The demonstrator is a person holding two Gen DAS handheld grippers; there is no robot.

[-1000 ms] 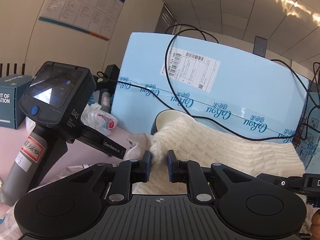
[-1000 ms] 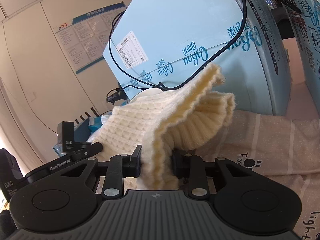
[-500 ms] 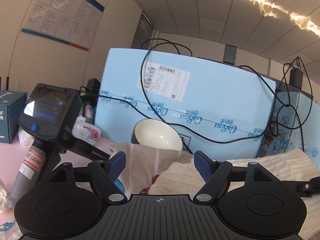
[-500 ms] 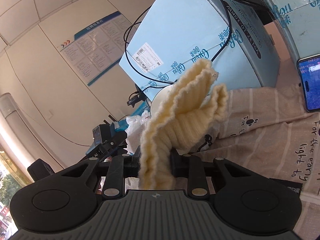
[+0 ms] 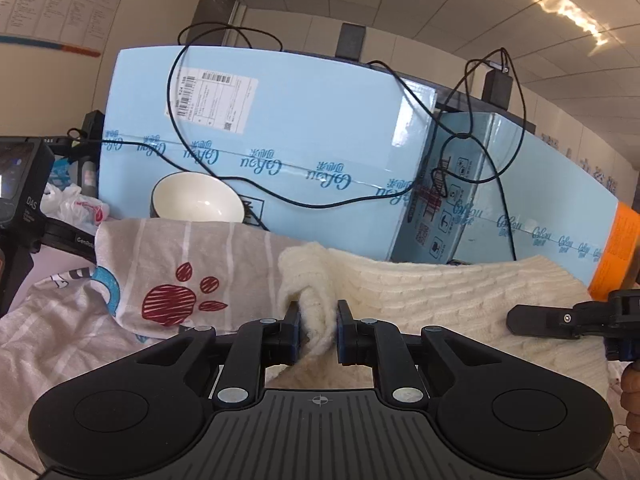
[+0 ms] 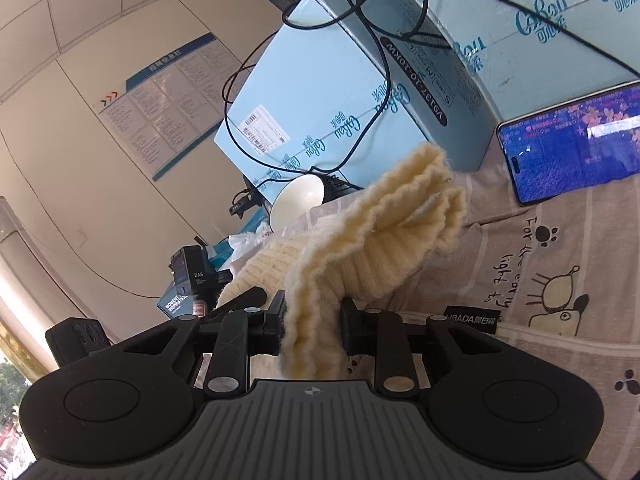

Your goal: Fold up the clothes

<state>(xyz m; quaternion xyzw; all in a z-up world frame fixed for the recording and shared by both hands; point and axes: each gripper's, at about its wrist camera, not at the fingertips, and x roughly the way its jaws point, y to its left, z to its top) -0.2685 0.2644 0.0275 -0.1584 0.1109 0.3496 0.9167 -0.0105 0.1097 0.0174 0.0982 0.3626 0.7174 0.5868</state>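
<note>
A cream knitted sweater (image 5: 440, 292) lies over a beige striped printed cloth (image 5: 192, 264). My left gripper (image 5: 318, 326) is shut on a bunched edge of the sweater. My right gripper (image 6: 312, 328) is shut on the ribbed hem of the same sweater (image 6: 376, 240), which stands up in folds above its fingers. In the left wrist view the right gripper's finger (image 5: 560, 318) shows at the right edge over the knit. In the right wrist view the left gripper (image 6: 240, 296) shows at the left, against the sweater.
Large light-blue cartons (image 5: 280, 148) with black cables (image 5: 472, 140) stand close behind. A white bowl (image 5: 198, 200) leans against them. A lit phone (image 6: 572, 148) leans on a carton at right. A handheld DAS device (image 5: 20, 184) and plastic bags (image 5: 76, 204) sit at left.
My left gripper, open half a second ago, has shut on the sweater's edge, further right along the cartons. My right gripper has kept its hold and turned right, bringing the phone into view.
</note>
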